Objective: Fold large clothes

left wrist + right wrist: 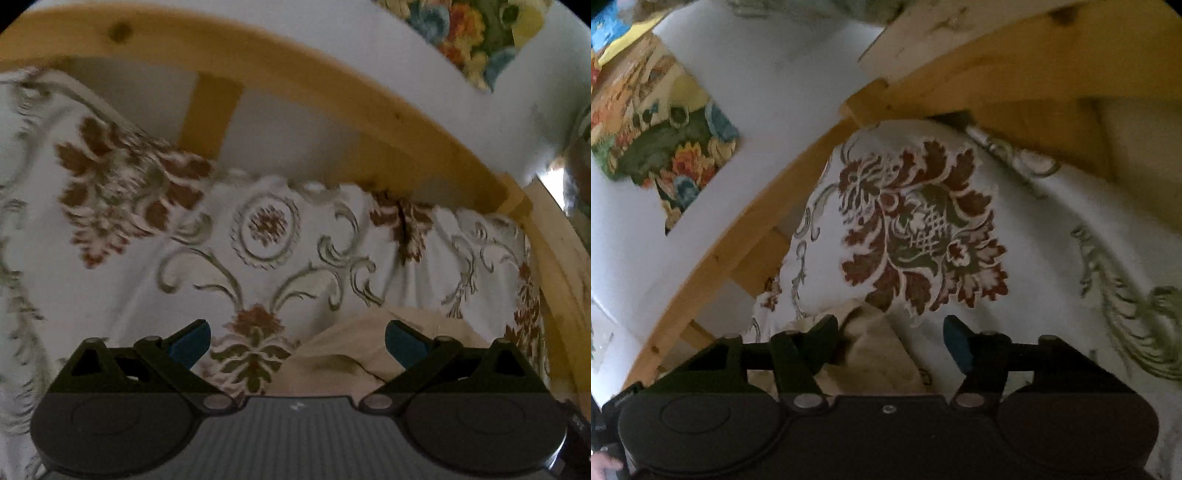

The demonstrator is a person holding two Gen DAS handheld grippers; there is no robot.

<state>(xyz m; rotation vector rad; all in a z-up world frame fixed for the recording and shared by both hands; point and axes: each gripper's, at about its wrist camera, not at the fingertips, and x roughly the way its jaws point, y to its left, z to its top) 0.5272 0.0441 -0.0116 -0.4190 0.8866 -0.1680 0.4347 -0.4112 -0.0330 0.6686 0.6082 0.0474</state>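
On the bed (369,266), against its wooden frame (369,122), we find the beige garment (343,354) bunched beneath both tongs, left tongs (297,343) and right tongs (890,339) apart and clamping nothing, so we judge either closure risks catching the patterned bedspread too.

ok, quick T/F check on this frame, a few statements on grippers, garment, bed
1. The left gripper is open, nothing between its fingers. True.
2. The right gripper is clamped shut on the beige garment. False: its jaws stand apart, the garment lies under them, pads not pressing.
3. The bedspread is plain blue. False: white with red-brown and green floral print.
4. A wooden bed frame borders the bedspread. True.
5. The beige garment lies on the bedspread. True.
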